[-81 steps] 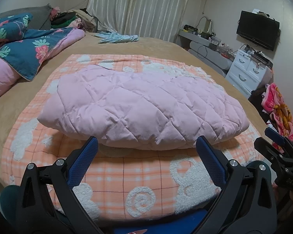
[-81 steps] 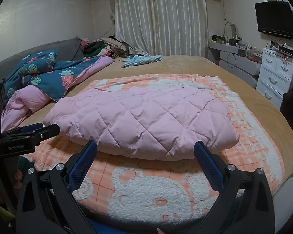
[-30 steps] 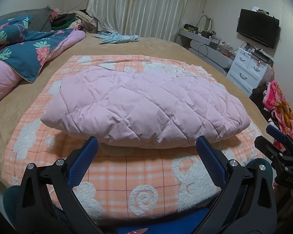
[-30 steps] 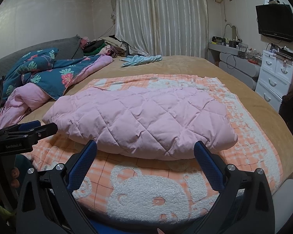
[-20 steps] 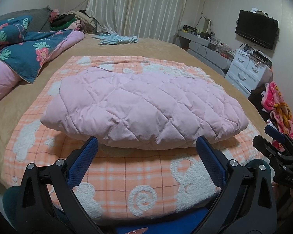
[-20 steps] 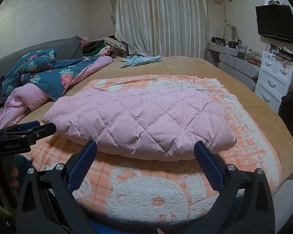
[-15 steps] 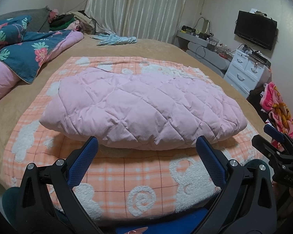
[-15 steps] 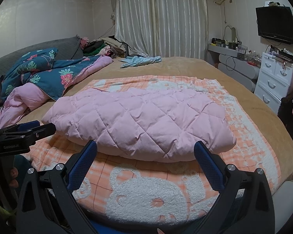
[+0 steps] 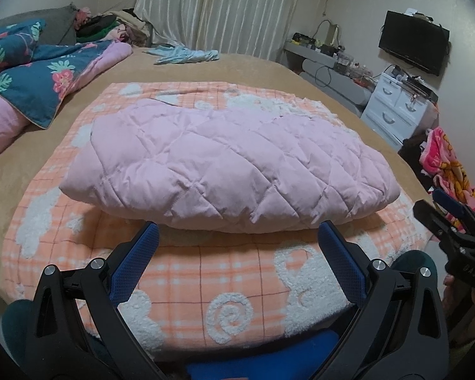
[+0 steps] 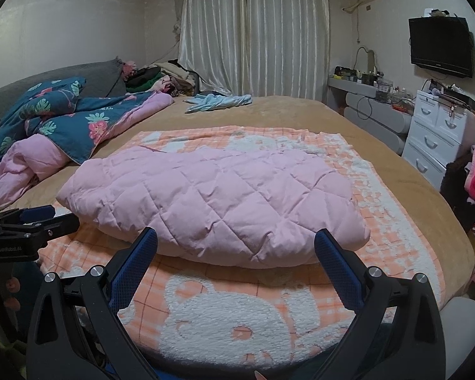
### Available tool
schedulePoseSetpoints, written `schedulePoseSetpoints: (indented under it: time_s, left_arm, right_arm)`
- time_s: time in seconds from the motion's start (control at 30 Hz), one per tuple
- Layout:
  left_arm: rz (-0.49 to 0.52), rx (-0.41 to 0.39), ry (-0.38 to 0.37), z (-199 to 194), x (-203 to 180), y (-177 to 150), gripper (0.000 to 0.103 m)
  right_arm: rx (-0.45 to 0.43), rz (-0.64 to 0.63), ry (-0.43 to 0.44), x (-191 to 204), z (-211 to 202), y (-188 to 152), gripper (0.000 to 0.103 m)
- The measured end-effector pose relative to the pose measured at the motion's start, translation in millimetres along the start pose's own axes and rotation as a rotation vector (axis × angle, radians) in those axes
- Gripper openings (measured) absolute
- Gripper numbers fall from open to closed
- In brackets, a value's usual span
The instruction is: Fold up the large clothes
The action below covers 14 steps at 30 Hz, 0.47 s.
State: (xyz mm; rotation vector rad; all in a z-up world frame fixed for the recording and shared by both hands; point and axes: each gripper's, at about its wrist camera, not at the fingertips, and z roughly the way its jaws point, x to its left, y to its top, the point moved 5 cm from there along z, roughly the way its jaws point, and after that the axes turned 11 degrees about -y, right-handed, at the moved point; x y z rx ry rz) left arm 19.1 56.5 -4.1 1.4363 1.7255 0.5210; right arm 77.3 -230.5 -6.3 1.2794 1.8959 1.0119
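Note:
A pink quilted padded garment (image 9: 231, 171) (image 10: 218, 202) lies folded into a thick oblong bundle on an orange checked blanket (image 9: 231, 281) (image 10: 231, 323) spread over the bed. My left gripper (image 9: 237, 231) is open, held just short of the bundle's near edge, with nothing between its blue pads. My right gripper (image 10: 236, 236) is open too, at the bundle's near edge and empty. In the left wrist view the right gripper (image 9: 452, 224) shows at the right edge. The right wrist view catches the left gripper (image 10: 38, 221) at its left edge.
A tan bedspread (image 10: 300, 110) covers the bed. A floral blue and pink duvet (image 10: 72, 126) is heaped at the left, and a light blue garment (image 10: 218, 101) lies at the far side. White drawers (image 10: 437, 136) and a pink printed cloth (image 9: 449, 167) stand to the right.
Both views have shifted only slightly; the grippers stay open and the pink bundle has not moved.

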Motion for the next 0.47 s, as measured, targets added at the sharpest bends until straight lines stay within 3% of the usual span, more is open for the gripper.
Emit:
schedulePoseSetpoints:
  time_s: [0.17, 0.27, 0.4, 0.47]
  left_arm:
    - [-0.017, -0.021, -0.012, 1.3, 5.9, 3.2, 0.094]
    - [-0.050, -0.024, 0.021, 7.1, 23.9, 8.5, 0.094]
    - [-0.141, -0.027, 0.086, 11.1, 70.3, 22.7, 0.094]
    - [-0.218, -0.056, 0.129, 4.0, 112.6, 35.5, 0.094]
  right_arm:
    - [-0.008, 0.032, -0.029, -12.4, 0.6, 0.1, 0.099]
    - [-0.005, 0.069, -0.059, -32.3, 4.3, -0.4, 0.099]
    - [-0.001, 0.155, -0.162, -90.4, 10.9, -4.5, 0.099]
    - [0.013, 0.218, -0.240, -133.9, 16.9, -12.0, 0.099]
